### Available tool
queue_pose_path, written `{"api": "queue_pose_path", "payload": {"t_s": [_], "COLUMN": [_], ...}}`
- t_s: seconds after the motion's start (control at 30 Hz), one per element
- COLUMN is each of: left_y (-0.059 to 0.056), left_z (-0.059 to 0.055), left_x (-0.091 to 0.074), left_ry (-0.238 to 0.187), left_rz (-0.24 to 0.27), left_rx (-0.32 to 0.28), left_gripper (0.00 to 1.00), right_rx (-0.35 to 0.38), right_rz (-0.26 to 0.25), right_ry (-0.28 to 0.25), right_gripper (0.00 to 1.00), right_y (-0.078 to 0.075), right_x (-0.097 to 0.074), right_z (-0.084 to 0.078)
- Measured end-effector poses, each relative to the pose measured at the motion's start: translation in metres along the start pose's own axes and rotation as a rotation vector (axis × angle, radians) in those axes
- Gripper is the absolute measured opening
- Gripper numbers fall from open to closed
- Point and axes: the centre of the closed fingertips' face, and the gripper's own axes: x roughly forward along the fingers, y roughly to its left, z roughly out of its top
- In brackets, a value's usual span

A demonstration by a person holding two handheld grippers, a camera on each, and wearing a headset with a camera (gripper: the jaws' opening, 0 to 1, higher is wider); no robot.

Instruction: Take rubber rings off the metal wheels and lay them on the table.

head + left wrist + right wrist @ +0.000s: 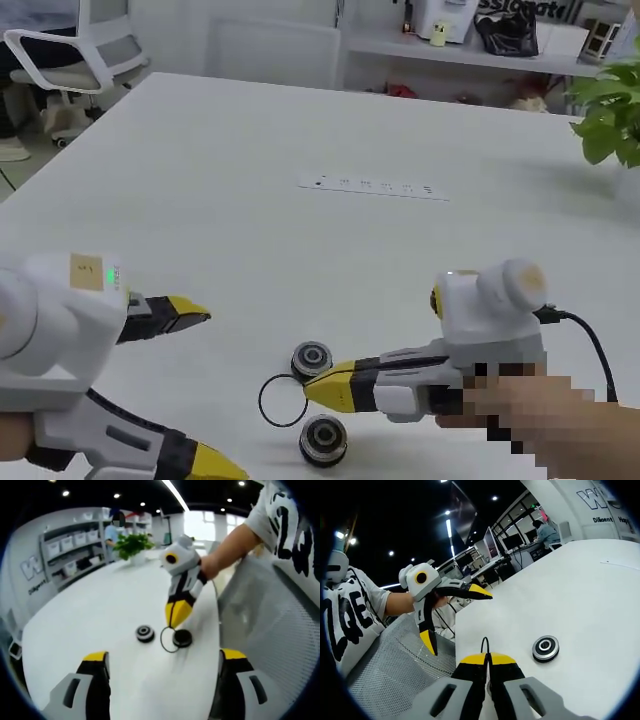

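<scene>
Head view, right gripper (312, 390) pinching rubber ring (261, 400)

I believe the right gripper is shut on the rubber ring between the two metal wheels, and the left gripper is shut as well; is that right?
Not quite. The left gripper is open, with its jaws wide apart, as the left gripper view shows. The rest holds: the right gripper is shut on the rubber ring between the two metal wheels.

An open office: swivel chair (62, 62), storage shelves (66, 555), desk monitors (513, 541).
</scene>
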Motion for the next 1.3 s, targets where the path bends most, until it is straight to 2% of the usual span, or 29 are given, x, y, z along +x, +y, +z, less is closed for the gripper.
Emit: {"api": "queue_pose_path", "payload": {"t_s": [0.93,1.3], "left_y": [0.003,0.005], "left_z": [-0.004,-0.005], "left_x": [-0.004,-0.005], "left_ry": [0.014,0.014], "left_rz": [0.019,0.024], "left_rx": [-0.008,-0.012], "left_gripper": [0.94,0.94], "right_rx": [-0.017,-0.019], "right_rz": [0.000,-0.015], "right_ry": [0.015,0.034], "right_gripper": [0.00,0.00], "right_y": [-0.004,-0.008], "right_x": [0.020,0.025], "right_z": [0.004,-0.002]}}
